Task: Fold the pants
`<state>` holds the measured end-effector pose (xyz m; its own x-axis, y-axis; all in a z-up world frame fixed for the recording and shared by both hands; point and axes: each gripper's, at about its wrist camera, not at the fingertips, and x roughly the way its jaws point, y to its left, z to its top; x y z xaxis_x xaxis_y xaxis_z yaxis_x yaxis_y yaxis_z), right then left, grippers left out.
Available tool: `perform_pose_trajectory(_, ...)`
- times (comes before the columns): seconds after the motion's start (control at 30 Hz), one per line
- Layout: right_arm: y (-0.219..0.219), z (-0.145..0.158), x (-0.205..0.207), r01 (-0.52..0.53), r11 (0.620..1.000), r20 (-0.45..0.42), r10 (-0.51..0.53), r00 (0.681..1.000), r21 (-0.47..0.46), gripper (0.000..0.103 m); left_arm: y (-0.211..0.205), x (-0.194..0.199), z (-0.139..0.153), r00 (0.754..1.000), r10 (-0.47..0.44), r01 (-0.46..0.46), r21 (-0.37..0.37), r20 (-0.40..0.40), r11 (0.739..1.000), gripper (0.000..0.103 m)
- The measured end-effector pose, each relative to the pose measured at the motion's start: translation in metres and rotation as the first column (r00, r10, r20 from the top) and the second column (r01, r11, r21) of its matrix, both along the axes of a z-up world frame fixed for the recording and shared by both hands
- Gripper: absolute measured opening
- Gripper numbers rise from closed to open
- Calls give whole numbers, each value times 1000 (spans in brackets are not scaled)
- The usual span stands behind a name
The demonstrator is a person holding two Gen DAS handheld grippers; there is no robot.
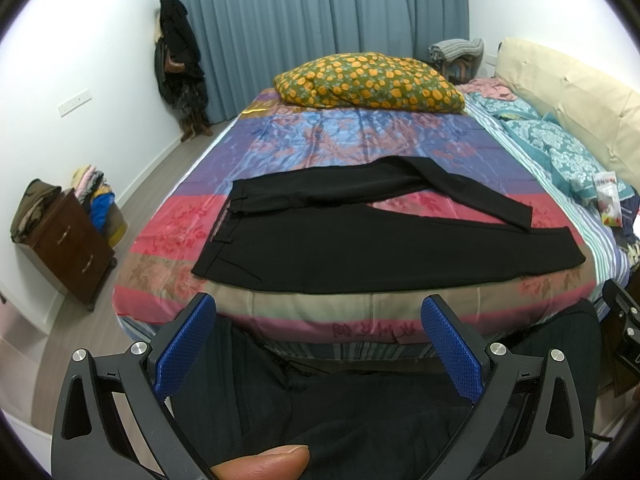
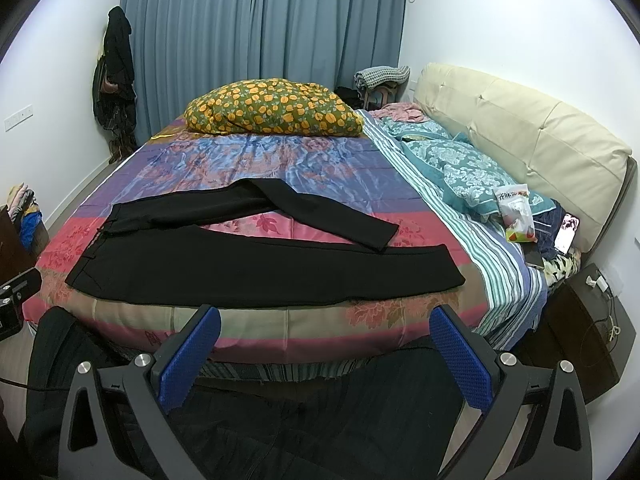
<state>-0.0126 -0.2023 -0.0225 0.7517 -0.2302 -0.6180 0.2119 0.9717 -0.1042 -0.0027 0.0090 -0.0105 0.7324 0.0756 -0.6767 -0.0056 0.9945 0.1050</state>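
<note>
Standing at the bed's near edge, I hold my left hand-held gripper and right hand-held gripper wide apart and empty, ready to reach. Black pants lie spread flat at twelve o'clock, waistband at ten, legs splayed toward two.

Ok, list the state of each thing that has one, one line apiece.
Pants: unfolded, flat on the bed, legs apart, far leg bent.
Left gripper: open, empty, short of the bed.
Right gripper: open, empty, short of the bed.
Curtains: drawn shut.
Phone: screen lit.
</note>
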Motion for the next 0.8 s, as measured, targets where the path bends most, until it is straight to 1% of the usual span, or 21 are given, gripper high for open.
perform_pose_trajectory(0.5, 0, 0, 1, 0, 1000, 3, 0, 1000, -2, 103, 1, 0, 1, 1000, 0, 0, 0, 0, 1000, 103)
perform_pose_trajectory(0.8, 1, 0, 1, 1, 1000, 7, -1, 1000, -4, 103, 6, -3, -2, 1000, -6, 7, -16, 8, 1000, 103)
